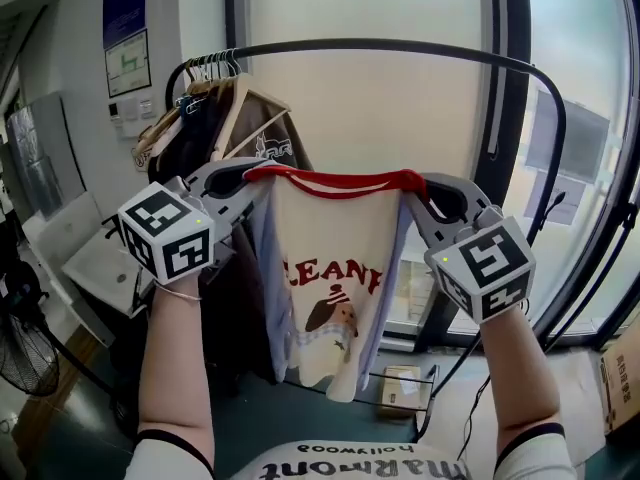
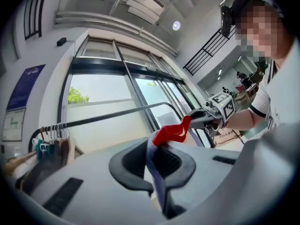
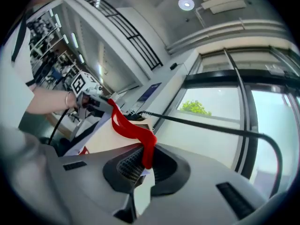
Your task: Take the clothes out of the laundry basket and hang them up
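A cream T-shirt (image 1: 335,288) with a red collar, lavender sleeves and a dog print hangs spread between my two grippers, in front of the black clothes rail (image 1: 380,46). My left gripper (image 1: 262,180) is shut on the shirt's left shoulder. In the left gripper view lavender cloth (image 2: 157,182) is pinched between the jaws of the left gripper (image 2: 154,165), and the red collar (image 2: 171,132) runs off toward the other gripper. My right gripper (image 1: 415,190) is shut on the right shoulder. The right gripper view shows the right gripper (image 3: 143,165) clamping the collar (image 3: 129,128). The laundry basket is not in view.
Empty hangers (image 1: 210,66) and several dark and tan garments (image 1: 200,138) crowd the rail's left end. Behind the rail stands a large window. A small cardboard box (image 1: 400,388) lies on the floor under the shirt, a fan (image 1: 25,353) stands at far left, and another box (image 1: 622,378) sits at far right.
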Available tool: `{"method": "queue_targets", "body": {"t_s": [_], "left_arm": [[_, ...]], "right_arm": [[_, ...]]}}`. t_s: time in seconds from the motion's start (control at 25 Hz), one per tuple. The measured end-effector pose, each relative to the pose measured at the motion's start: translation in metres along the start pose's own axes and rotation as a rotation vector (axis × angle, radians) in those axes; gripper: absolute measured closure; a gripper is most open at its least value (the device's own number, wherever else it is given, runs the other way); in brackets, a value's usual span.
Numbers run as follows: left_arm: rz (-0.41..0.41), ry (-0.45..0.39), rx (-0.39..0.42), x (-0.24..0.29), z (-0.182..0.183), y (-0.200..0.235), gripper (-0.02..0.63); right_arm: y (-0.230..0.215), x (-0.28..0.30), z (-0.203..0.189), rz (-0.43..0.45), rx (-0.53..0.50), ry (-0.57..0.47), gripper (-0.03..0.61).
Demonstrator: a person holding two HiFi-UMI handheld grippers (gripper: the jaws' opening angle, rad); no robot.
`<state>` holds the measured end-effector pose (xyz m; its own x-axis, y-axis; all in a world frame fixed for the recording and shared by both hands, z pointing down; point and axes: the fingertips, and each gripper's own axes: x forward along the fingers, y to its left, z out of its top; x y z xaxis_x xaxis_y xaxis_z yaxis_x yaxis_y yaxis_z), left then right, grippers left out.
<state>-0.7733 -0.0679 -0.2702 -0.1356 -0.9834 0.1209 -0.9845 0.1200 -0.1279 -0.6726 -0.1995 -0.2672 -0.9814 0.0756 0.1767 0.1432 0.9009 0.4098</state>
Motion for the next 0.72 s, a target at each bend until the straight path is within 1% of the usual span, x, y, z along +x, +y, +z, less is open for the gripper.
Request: {"method": "queue_targets", "body": {"t_s": [0.08,0.16,0.24,0.32,0.44,0.52,0.64,0.72], "left_arm": [[0.022,-0.027,-0.001,0.013,0.014,0.018,0.598],[0.055,-0.027,0.018,0.028,0.022,0.033,0.598],[0.109,0.009,0.095,0.039,0.02,0.05,0.598],[0.14,0.04,0.183,0.035,0.006,0.055,0.598],[0.139,0.02,0.227,0.019,-0.014,0.044,0.598],[0.151,0.018,0.276,0.015,-0.016,0.042,0.598],[0.169,0.03,0.364,0.017,-0.015,0.038,0.598],[0.195,0.017,0.462,0.014,-0.004,0.025,0.598]], "right_arm": [[-0.016,0.015,0.007,0.01,-0.11,0.001,0.545],[-0.031,0.025,0.012,0.007,-0.199,0.003,0.545],[-0.038,0.034,0.009,-0.019,-0.268,-0.003,0.545],[-0.033,0.041,-0.001,-0.069,-0.325,-0.017,0.545],[-0.013,0.037,-0.01,-0.16,-0.422,-0.029,0.545],[-0.007,0.035,-0.008,-0.208,-0.487,-0.026,0.545],[-0.002,0.035,-0.002,-0.258,-0.552,-0.022,0.545],[0.003,0.024,0.009,-0.314,-0.601,-0.053,0.545]]}}
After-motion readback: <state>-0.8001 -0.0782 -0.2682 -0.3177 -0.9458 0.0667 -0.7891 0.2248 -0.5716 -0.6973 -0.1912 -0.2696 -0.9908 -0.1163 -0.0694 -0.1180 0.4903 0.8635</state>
